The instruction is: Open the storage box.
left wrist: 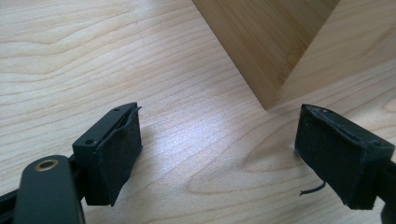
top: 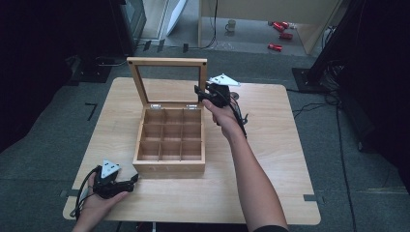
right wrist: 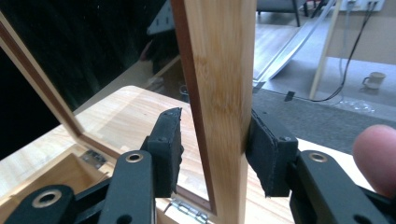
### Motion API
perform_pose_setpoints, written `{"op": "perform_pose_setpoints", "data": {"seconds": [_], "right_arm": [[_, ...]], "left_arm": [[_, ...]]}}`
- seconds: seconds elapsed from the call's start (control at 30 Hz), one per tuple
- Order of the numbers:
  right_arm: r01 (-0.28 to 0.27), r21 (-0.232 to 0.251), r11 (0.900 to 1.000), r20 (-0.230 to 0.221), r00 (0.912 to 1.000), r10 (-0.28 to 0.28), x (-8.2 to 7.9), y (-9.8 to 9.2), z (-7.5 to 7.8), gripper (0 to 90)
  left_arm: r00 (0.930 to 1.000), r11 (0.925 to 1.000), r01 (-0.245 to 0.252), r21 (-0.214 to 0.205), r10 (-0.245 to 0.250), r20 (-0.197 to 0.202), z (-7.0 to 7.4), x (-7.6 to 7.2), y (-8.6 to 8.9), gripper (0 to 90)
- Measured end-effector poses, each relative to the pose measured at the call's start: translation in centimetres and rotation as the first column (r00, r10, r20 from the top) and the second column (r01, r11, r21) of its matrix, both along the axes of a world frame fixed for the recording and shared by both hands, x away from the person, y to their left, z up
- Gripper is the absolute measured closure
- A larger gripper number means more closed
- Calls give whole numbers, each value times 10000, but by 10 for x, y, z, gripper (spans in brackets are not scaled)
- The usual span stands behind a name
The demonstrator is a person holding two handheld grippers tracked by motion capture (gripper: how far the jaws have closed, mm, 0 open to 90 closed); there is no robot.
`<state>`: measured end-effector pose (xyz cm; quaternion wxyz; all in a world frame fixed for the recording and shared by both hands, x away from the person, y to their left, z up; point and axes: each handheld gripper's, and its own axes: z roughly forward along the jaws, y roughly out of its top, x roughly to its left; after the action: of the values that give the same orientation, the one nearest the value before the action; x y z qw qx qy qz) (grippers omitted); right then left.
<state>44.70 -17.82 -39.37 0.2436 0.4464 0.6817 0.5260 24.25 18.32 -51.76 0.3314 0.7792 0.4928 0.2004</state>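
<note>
Pale wood table (top: 270,145) on grey floor | divided box (top: 169,140) sat centre, lid (top: 167,79) upright at 12 o'clock | bare tabletop at 3 | right gripper (right wrist: 212,149), arm outstretched, pinched the lid's side rail | left gripper (left wrist: 215,154) rested at 7, jaws wide, empty.

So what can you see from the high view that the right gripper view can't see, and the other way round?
The high view alone shows the whole box with its nine compartments, the left tool near the box's front corner, and red things on the floor. The right gripper view alone shows, up close, the right tool with its jaws on either side of the lid's side frame, one pad touching it, and a fingertip. Both show the upright lid, the hinges, the table and a mug.
</note>
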Motion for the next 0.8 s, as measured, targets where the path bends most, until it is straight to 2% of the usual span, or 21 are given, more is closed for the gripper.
{"op": "perform_pose_setpoints", "data": {"seconds": [0.2, 0.33, 0.8], "right_arm": [[439, -397, 9982, 231, 9988, -430, 3, 3, -2, 633], [794, -307, 9964, 92, 9968, -792, 6, 3, -2, 668], [1601, -13, 9871, -760, 9842, -1597, 26, 8, -3, 671]], "left_arm": [[10000, 10000, 7, 12, -7, 2, 0, 0, 0, 151], [10000, 10000, 10, 6, -10, -1, 0, 0, 0, 151], [10000, 10000, 16, 6, -16, 14, 0, 0, 0, 151]]}}
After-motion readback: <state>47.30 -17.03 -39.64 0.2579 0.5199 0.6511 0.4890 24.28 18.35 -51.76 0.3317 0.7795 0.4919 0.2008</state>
